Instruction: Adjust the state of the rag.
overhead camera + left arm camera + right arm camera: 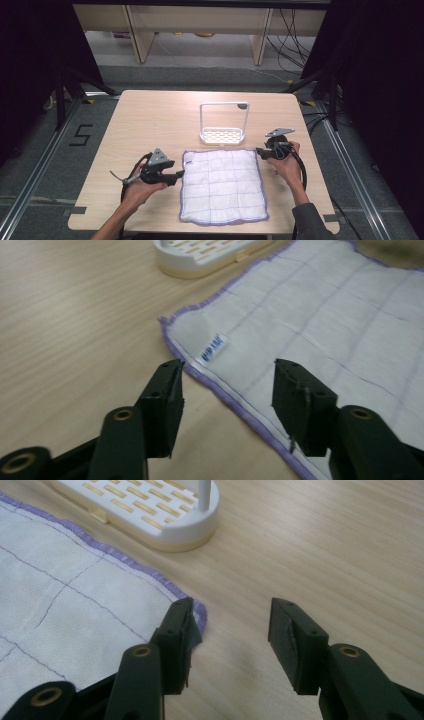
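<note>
A white cloth [222, 185] with purple edging and a grid of stitched lines lies flat on the wooden table [150, 120]. My left gripper [179, 175] is at the cloth's left edge, near its far left corner. In the left gripper view that gripper [227, 367] stands open, low over the cloth's [310, 315] hem beside a small label [215, 349]. My right gripper [260, 151] is at the far right corner of the cloth. It [232, 605] is open too, one jaw over the corner of the cloth [75, 610], the other over bare wood.
A white slotted rack [223, 134] with a tall wire frame stands just beyond the cloth's far edge; its base shows in both gripper views [200, 255] [150, 510]. Bare table lies left, right and behind. Black stands and cables flank the table.
</note>
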{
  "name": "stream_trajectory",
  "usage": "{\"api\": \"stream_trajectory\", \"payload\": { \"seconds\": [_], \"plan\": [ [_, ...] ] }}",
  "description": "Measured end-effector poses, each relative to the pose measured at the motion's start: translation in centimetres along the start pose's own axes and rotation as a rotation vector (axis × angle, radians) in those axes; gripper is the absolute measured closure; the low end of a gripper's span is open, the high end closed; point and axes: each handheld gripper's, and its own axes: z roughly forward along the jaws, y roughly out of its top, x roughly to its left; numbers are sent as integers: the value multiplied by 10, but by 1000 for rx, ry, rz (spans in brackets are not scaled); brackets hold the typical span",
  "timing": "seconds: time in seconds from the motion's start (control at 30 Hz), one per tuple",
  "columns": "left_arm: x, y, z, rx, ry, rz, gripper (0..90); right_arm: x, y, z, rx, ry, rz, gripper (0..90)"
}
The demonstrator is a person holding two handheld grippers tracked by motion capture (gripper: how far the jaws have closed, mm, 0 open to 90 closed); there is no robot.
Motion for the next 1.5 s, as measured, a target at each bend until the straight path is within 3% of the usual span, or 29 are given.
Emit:
{"api": "stream_trajectory", "payload": {
  "seconds": [0.1,0.2,0.27,0.3,0.33,0.4,0.47,0.7,0.8,0.83,0.87,1.07,1.17,1.23,1.3,1.33,1.5],
  "plan": [
    [8,7,11,8,10,-17,484,1,2,0,6,2,7,533],
    [14,18,33,44,42,2,489,3,7,5,9,5,-9,527],
    [15,21,38,47,50,7,491,3,8,6,16,5,-9,527],
    [15,23,41,47,52,12,508,4,10,12,15,5,-34,525],
    [17,27,49,69,67,45,513,5,11,14,21,5,-37,526],
    [19,29,52,92,82,68,526,6,11,17,23,11,-39,527],
    [22,30,59,82,84,33,543,10,12,22,46,9,-39,529],
    [21,30,68,125,91,93,593,12,13,29,51,5,-52,528],
    [21,29,72,135,86,93,708,14,13,32,56,0,-55,527],
    [21,29,72,135,84,94,708,14,13,32,56,0,-55,527],
    [21,29,73,130,78,95,777,15,14,33,67,-1,-56,527],
    [20,28,73,120,87,118,849,17,14,33,73,1,-61,528],
    [20,27,73,113,90,127,868,16,13,35,79,3,-70,581],
    [20,27,74,107,96,129,870,17,13,34,79,38,-49,714],
    [19,28,74,106,101,132,873,17,12,36,62,52,-77,833],
    [19,28,74,106,104,139,876,17,14,32,90,80,-69,880],
    [18,30,71,65,112,131,879,14,17,20,60,89,-82,890]
  ]
}}
